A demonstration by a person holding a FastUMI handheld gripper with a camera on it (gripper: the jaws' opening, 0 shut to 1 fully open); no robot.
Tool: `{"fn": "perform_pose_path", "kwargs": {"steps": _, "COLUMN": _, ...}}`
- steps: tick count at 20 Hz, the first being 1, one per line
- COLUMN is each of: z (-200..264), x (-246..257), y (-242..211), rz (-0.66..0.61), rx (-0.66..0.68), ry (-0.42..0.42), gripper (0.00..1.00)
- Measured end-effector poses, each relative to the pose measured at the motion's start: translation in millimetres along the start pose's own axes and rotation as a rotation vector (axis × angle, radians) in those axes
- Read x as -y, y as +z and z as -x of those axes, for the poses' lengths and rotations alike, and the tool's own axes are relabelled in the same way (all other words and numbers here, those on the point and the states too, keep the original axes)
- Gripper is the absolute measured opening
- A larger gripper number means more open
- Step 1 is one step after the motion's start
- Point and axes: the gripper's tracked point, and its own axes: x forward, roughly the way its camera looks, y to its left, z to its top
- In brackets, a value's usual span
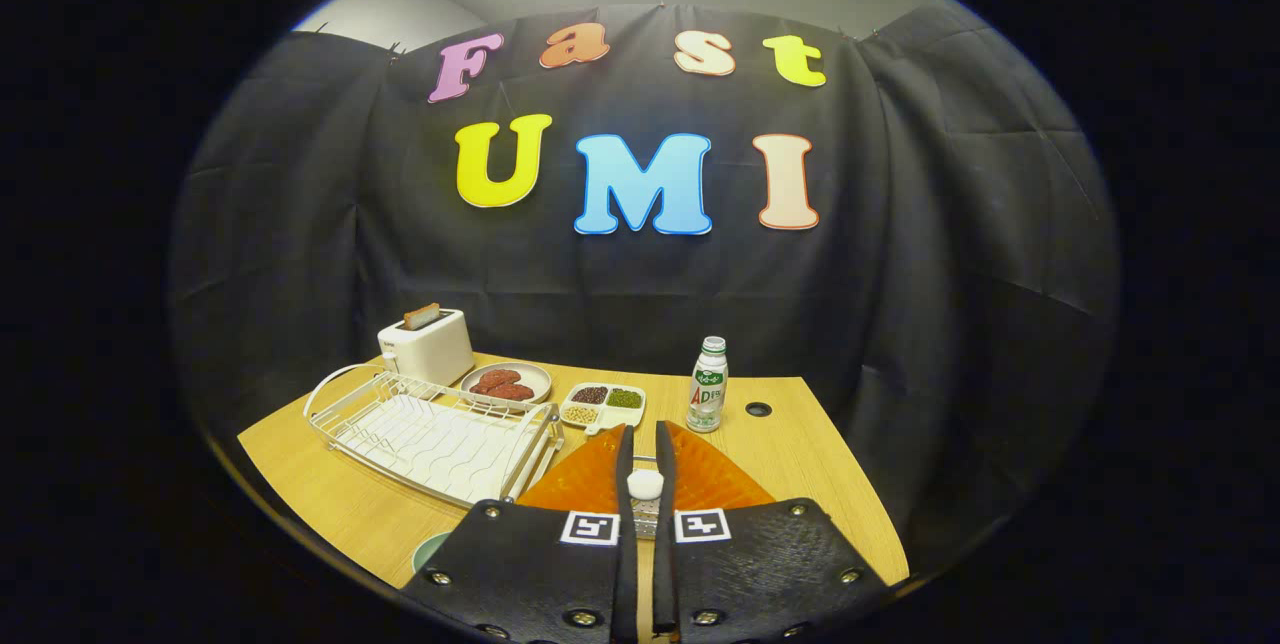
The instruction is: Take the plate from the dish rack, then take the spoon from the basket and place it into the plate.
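Observation:
My gripper [644,432] hovers over the orange plate [585,479], which lies flat on the wooden table just right of the dish rack [430,429]. The two fingers stand close together and press on a small white piece, the spoon [645,484], held between them above the plate. Only that short white part of the spoon shows; the rest is hidden by the fingers. The white wire dish rack holds nothing.
Behind the rack stand a white toaster [427,346] with a slice of toast, a plate of sausages [506,382] and a divided dish of beans [603,403]. A small bottle [707,384] stands beyond the fingertips to the right. A teal rim [428,549] peeks out near the table's front edge.

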Motion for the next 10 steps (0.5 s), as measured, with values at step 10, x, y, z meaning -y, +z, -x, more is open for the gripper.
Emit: {"fn": "perform_pose_path", "kwargs": {"steps": 10, "z": 21.6, "x": -51.1, "y": -37.0, "rz": 0.047, "rx": -0.105, "ry": 0.062, "gripper": 0.06}}
